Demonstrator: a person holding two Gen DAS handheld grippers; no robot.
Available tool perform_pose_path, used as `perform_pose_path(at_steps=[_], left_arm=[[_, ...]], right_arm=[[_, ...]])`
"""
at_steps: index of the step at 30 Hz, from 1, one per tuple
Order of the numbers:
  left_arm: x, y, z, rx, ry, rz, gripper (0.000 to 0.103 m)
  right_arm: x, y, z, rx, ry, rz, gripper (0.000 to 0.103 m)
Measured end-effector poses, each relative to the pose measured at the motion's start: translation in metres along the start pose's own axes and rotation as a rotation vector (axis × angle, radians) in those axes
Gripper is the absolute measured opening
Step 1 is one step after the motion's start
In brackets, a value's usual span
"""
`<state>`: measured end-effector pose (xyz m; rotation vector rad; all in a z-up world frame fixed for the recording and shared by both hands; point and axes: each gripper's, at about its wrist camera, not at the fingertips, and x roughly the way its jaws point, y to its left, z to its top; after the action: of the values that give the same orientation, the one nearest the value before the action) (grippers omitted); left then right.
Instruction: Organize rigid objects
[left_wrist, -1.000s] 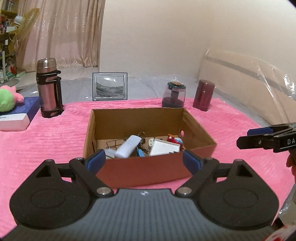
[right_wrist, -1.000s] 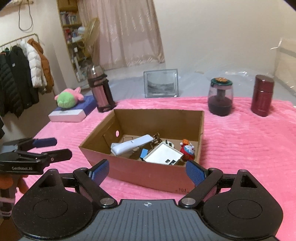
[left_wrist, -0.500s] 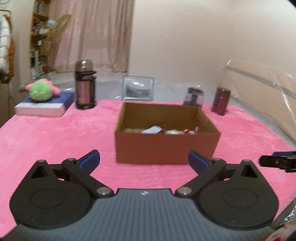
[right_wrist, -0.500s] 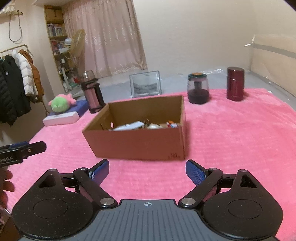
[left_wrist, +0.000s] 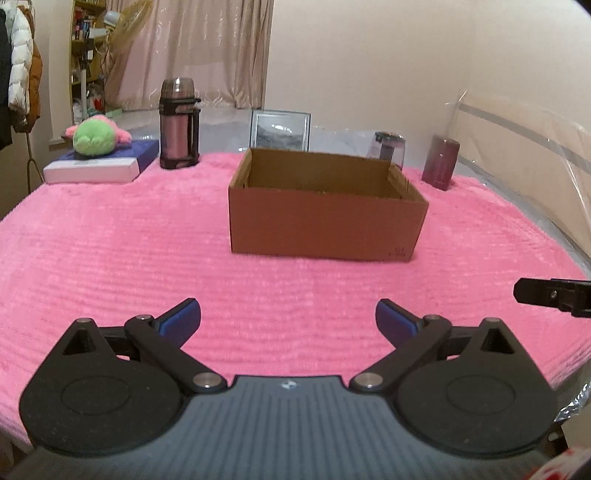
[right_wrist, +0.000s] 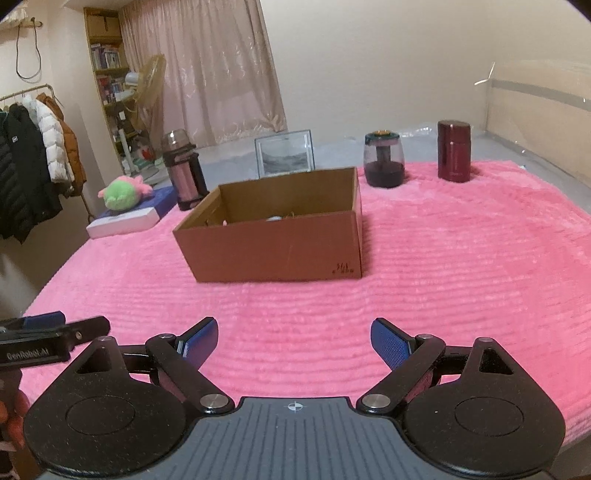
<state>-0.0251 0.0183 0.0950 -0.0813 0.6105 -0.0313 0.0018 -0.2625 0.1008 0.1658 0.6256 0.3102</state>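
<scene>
A brown cardboard box (left_wrist: 325, 225) (right_wrist: 275, 245) stands open-topped on the pink blanket (left_wrist: 110, 251) (right_wrist: 461, 251). From this low angle its contents are almost hidden; only a pale scrap peeks over the rim in the right wrist view. My left gripper (left_wrist: 288, 321) hangs open over bare blanket, well short of the box, nothing between its blue pads. My right gripper (right_wrist: 293, 338) is open too and holds nothing. Each gripper's tip shows at the edge of the other's view: the right one (left_wrist: 554, 295), the left one (right_wrist: 55, 332).
Behind the box stand a pink thermos (left_wrist: 179, 123) (right_wrist: 183, 170), a framed picture (left_wrist: 280, 130) (right_wrist: 284, 152), a dark-lidded clear jar (right_wrist: 383, 158) and a maroon canister (left_wrist: 441, 161) (right_wrist: 453, 150). A green plush (left_wrist: 96, 134) lies on a flat blue-and-white box (left_wrist: 99, 164). Coats hang at left.
Both grippers have drawn back and sunk away from the box, which now looks smaller with its contents dropped out of sight. The left jaws stand a little wider.
</scene>
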Motion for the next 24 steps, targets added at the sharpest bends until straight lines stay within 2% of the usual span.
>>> perform_pose_path(at_steps=[13, 24], left_arm=[[0.004, 0.0, -0.023, 0.007, 0.044, 0.022, 0.1], [0.01, -0.004, -0.041, 0.022, 0.084, 0.015, 0.1]], right_arm=[[0.011, 0.012, -0.037, -0.024, 0.072, -0.027, 0.087], [0.014, 0.009, -0.05, -0.015, 0.108, -0.048, 0.087]])
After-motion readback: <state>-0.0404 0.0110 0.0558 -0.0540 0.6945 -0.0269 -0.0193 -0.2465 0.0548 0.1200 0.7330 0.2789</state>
